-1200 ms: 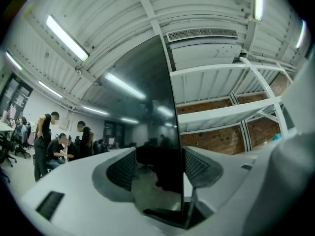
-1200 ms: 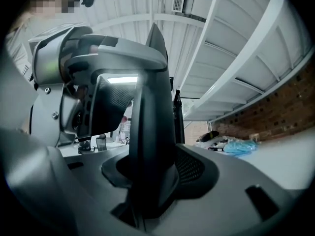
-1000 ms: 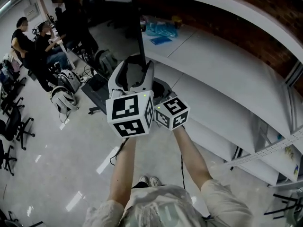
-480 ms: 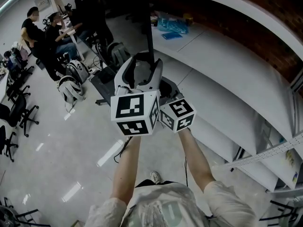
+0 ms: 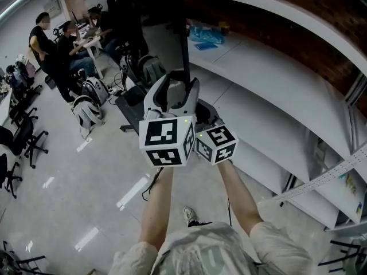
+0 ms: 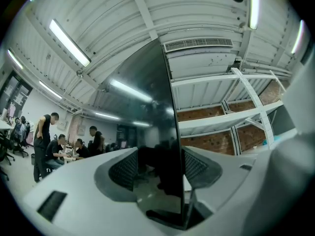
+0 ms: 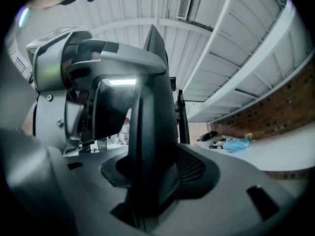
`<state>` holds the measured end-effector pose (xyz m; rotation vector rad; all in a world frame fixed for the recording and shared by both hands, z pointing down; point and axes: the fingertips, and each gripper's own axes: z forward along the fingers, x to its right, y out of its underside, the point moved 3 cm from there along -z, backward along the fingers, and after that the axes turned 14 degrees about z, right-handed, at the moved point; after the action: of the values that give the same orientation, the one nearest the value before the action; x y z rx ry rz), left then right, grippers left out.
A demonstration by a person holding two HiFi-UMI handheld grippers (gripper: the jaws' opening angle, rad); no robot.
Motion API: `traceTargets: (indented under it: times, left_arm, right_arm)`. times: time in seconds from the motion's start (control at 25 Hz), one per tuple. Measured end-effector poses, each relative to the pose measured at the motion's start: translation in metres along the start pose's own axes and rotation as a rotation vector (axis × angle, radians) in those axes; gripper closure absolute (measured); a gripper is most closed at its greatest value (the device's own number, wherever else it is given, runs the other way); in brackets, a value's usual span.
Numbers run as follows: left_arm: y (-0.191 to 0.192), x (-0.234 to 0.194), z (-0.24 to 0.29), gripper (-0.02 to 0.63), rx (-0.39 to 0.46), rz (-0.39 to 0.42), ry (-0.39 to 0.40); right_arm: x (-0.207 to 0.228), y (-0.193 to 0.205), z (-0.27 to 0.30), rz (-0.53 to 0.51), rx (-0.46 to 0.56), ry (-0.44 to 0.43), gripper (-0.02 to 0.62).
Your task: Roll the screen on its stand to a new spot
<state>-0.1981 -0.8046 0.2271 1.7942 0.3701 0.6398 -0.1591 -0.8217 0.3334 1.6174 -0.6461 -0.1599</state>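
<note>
The screen point(image 5: 179, 33) is a tall black panel seen edge-on, rising from the dark base of its stand point(image 5: 131, 110) on the glossy floor. My left gripper point(image 5: 172, 90) straddles the screen's near edge. In the left gripper view the glossy screen point(image 6: 147, 122) stands between the jaws of the left gripper point(image 6: 160, 168), which are closing, with a gap still showing beside the thin edge. My right gripper point(image 5: 203, 112) sits lower right, mostly hidden behind the left one. In the right gripper view the right gripper point(image 7: 155, 173) is shut on the thick black screen edge point(image 7: 152, 107).
A long white counter point(image 5: 275, 67) curves along the right, with blue bags point(image 5: 203, 34) on it. Several people point(image 5: 57, 44) sit at desks far left. Backpacks point(image 5: 86, 110) and office chairs point(image 5: 23, 142) stand on the floor at left. A metal shelf frame point(image 5: 321, 176) is at right.
Screen and both grippers have drifted slightly right and lower in the head view. The people and the backpacks have slid across the picture, so the view has travelled with the screen.
</note>
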Motion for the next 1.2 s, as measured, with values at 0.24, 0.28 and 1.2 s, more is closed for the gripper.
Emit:
traceTargets:
  times: [0.24,0.28,1.2]
  left_arm:
    - [-0.013,0.019,-0.027,0.351,0.006,0.025,-0.018]
    - [-0.015,0.022,-0.031,0.356,0.004,0.029,-0.023]
    - [-0.060,0.143,-0.111,0.373,0.027,0.009,-0.017]
  right_arm:
    - [-0.017,-0.001,-0.029,0.011,0.009,-0.009,0.385]
    - [-0.019,-0.002,-0.033,0.012,0.009,-0.014,0.381]
    - [-0.045,-0.019,-0.182,0.019,0.019,-0.022,0.370]
